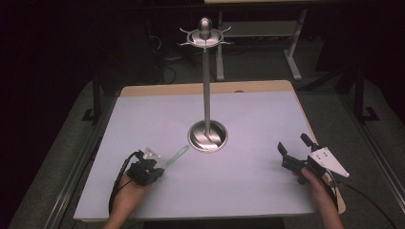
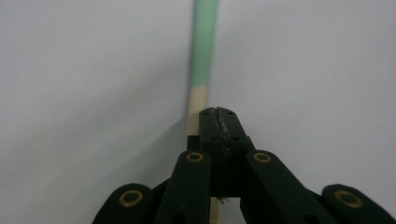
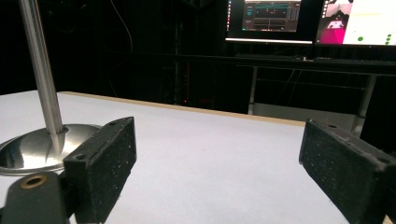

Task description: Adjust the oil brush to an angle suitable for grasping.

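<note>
My left gripper (image 1: 155,168) is at the front left of the white table (image 1: 143,124), jaws shut. A thin stick (image 1: 176,155), green at the far end and cream near the jaws, juts from it toward the stand's base. In the left gripper view the stick (image 2: 203,51) runs under the closed jaws of the left gripper (image 2: 218,112) and hangs clear of the table. A tall metal stand (image 1: 207,86) with a hooked top ring rises from a round base (image 1: 207,136) at mid table. My right gripper (image 1: 296,145) is open at the front right, with nothing between the pads of the right gripper (image 3: 219,168).
The stand's pole (image 3: 42,70) and base show at the left of the right gripper view. The table's far wooden edge (image 1: 205,88) lies behind the stand. Monitors (image 3: 308,21) and desk frames stand in the dark beyond.
</note>
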The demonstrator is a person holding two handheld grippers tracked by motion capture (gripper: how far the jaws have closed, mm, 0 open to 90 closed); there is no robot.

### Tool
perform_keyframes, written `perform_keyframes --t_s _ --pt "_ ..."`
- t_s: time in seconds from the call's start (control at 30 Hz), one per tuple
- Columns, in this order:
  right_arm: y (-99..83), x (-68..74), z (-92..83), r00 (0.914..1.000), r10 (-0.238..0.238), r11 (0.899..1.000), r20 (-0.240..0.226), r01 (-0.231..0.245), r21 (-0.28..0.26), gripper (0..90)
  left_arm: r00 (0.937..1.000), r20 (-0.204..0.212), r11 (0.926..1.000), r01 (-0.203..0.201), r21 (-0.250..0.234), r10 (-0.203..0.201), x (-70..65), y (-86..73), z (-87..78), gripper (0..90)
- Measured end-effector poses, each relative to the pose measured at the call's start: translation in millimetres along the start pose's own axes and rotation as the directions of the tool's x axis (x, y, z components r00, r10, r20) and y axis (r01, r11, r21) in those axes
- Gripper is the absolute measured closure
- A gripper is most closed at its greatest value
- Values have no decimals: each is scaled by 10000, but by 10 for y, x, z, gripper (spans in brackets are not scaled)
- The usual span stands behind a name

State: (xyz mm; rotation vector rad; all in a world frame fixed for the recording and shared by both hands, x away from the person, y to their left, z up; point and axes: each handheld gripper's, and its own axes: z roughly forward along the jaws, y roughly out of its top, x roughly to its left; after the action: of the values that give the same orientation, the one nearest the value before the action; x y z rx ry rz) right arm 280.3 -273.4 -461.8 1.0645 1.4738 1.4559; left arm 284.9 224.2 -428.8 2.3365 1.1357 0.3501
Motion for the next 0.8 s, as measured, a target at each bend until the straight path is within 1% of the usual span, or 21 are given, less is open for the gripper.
perform_keyframes --t_s 0.03,0.07,0.13,0.17,0.2,0.23,0.27,0.3,0.33,0.4,0.43,0.47,0.5,0.53,0.57,0.6,0.63,0.67,0.7,0.73,0.8 --pt "0 0 0 10000 0 10000 0 0 0 104 10000 0 10000 0 0 0 0 0 0 900" --pt "0 -1 1 10000 6 10000 -6 -6 5 104 9999 -137 10000 22 -21 -22 26 -10 -7 900" --pt "1 -4 3 10000 5 10000 -17 -5 16 104 9998 -181 9999 61 -92 -62 55 -28 -17 900" --pt "1 -4 6 10000 -17 10000 -10 17 43 104 10000 -45 9999 50 -135 -51 79 -42 -28 900" --pt "2 -3 8 10000 2 10000 -4 -2 59 104 9995 217 9994 237 -250 -232 96 -60 -42 900" --pt "3 -3 9 10000 -6 10000 4 6 71 104 9995 217 9994 237 -250 -232 96 -60 -42 900" --pt "3 -3 9 10000 -6 10000 4 6 71 104 9988 421 9991 283 -324 -269 106 -65 -60 900" --pt "3 -3 10 10000 -21 10000 0 21 70 104 9973 658 9981 347 -505 -314 126 -68 -101 900" --pt "2 -2 8 10000 -18 10000 -4 18 45 104 9973 658 9981 347 -505 -314 126 -68 -101 900" --pt "0 0 0 10000 16 10000 -6 -16 3 104 9954 946 9979 226 -601 -168 158 -65 -140 900" --pt "0 -2 -2 10000 -8 10000 14 8 -11 104 9954 946 9979 226 -601 -168 158 -65 -140 900" --pt "0 -2 -2 10000 -8 10000 14 8 -11 104 9930 1150 9972 335 -669 -256 161 -70 -138 900" --pt "0 -1 -2 10000 1 10000 12 -1 -8 104 9915 1287 9972 263 -705 -170 180 -77 -139 900" --pt "0 0 1 10000 3 10000 -3 -3 2 104 9907 1351 9974 276 -659 -185 188 -84 -144 900" --pt "0 -2 2 10000 7 10000 -12 -7 -3 104 9900 1403 9972 240 -709 -138 198 -89 -145 894" --pt "0 -2 2 10000 7 10000 -12 -7 -3 104 9889 1476 9966 298 -773 -181 208 -96 -153 894" --pt "0 -1 1 10000 5 10000 -13 -5 7 104 9875 1569 9961 304 -826 -171 228 -103 -162 860" --pt "0 -1 1 10000 5 10000 -13 -5 7 104 9865 1630 9963 289 -808 -154 240 -106 -170 849" --pt "0 -1 1 10000 -6 10000 -10 6 9 104 9853 1709 9964 193 -828 -49 260 -111 -177 849" --pt "0 0 1 10000 2 10000 -6 -2 1 104 9862 1651 9958 275 -870 -128 267 -115 -182 835" --pt "-1 -4 -3 10000 -8 10000 1 8 -11 104 9855 1696 9958 229 -890 -75 295 -112 -188 769"
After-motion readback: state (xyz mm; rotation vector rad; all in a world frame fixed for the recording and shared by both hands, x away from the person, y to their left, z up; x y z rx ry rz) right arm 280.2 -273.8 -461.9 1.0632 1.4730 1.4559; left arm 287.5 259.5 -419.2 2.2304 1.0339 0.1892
